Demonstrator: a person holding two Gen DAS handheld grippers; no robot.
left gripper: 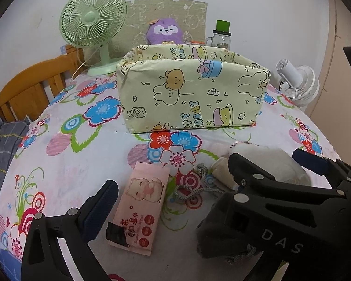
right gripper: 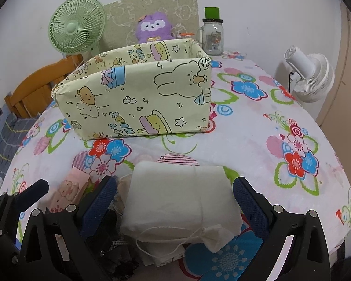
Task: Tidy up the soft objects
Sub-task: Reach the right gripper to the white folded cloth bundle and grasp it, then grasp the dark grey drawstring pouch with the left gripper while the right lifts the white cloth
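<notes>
- The right hand-held gripper (right gripper: 175,201) straddles the white drawstring cloth pouch (right gripper: 180,201), wide open, gripping nothing; its loose cord (trailing) could snag.
- The left hand-held gripper (left gripper: 173,182) gapes empty above the pink tissue pack (left gripper: 140,208); the thin pack may slip.

Bare tablecloth (right gripper: 245,145) lies open between the white pouch (right gripper: 182,196) and the fabric box (right gripper: 138,98); fans crowd the table's far corners.
</notes>
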